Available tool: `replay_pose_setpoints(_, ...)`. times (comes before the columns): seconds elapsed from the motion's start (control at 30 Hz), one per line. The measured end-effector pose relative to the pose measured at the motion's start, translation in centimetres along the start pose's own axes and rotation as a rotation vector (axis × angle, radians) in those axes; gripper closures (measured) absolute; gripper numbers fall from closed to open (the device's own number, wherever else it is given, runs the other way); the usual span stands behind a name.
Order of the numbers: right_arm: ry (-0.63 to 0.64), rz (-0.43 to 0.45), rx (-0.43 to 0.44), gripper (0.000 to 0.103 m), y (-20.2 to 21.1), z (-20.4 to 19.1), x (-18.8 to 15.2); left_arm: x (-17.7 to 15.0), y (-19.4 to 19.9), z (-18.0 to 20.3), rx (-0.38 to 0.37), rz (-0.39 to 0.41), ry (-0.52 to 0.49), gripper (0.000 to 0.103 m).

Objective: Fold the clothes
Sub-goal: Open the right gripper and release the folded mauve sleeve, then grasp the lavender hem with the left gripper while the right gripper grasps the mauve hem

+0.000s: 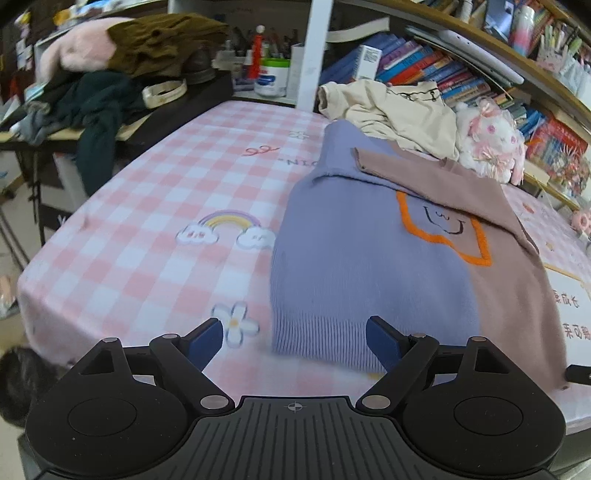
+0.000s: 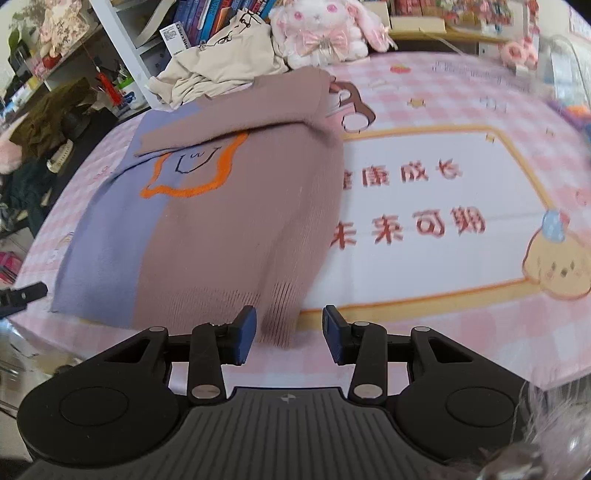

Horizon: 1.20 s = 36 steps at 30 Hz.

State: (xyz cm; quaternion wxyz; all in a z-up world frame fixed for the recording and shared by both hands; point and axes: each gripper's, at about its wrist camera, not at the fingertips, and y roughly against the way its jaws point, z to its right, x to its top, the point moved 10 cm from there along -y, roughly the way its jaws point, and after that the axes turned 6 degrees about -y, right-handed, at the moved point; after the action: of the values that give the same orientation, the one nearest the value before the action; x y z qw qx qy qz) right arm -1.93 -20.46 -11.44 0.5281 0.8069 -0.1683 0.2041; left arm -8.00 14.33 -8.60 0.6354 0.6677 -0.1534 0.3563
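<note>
**Sweater flat on bed, both grippers empty at its hem**

Sweater (image 1: 369,258), half lilac, half dusty brown, lies flat on the pink checked bedsheet (image 1: 166,177). Both sleeves folded in over the chest, brown one crossing on top above the orange outline patch (image 2: 192,170) with a drawn face. Ribbed hem points toward the grippers.

Left gripper (image 1: 293,341): jaws wide apart, nothing between them, low over the sheet at the lilac hem corner. Its right blue pad (image 1: 384,343) overlaps the hem in view; contact unclear.

Right gripper (image 2: 289,334): jaws apart, empty, at the brown hem corner, which sits just ahead of the gap. Some motion blur there.

Behind the sweater: crumpled cream garment (image 1: 399,110), pink plush bunny (image 2: 325,29), shelves of books (image 1: 436,66). Pile of dark clothes (image 1: 99,99) on a side table, left.
</note>
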Motion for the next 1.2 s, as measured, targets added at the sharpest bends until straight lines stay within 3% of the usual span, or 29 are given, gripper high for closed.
replay_pose_setpoints(0.1,-0.032,-0.007,0.027,0.065,-0.1,-0.1,-0.7,-0.6,0.7,0.0,0.001,0.003,-0.011,0.019)
replay_pose_setpoints(0.23,-0.052,-0.017,0.008,0.067,-0.4,-0.1,-1.2,-0.7,0.2,-0.2,0.013,-0.018,-0.033,0.039)
replay_pose_setpoints(0.53,-0.162,0.01,-0.02,0.07,-1.3,0.0,0.0,0.3,-3.6,-1.5,-0.036,-0.082,0.014,0.07)
replay_pose_setpoints(0.77,-0.192,0.035,-0.092,0.091,-2.0,-0.5,0.0,0.7,-4.7,-0.7,-0.076,-0.097,-0.028,0.1)
replay_pose_setpoints(0.9,-0.201,0.106,-0.119,0.092,-1.0,-1.4,0.8,2.1,-3.2,0.3,-0.164,-0.029,-0.003,0.1)
replay_pose_setpoints(0.97,-0.148,0.146,-0.074,0.092,-0.5,-3.2,1.5,2.8,-2.5,1.4,-0.212,-0.003,-0.037,0.1)
replay_pose_setpoints(1.07,-0.084,0.18,0.008,0.092,-0.1,-5.7,2.1,2.6,-3.0,2.1,-0.207,-0.022,-0.112,0.099)
replay_pose_setpoints(1.2,-0.152,0.139,0.064,0.086,-1.2,-5.6,2.0,2.0,-3.5,1.6,-0.21,-0.045,-0.106,0.094)
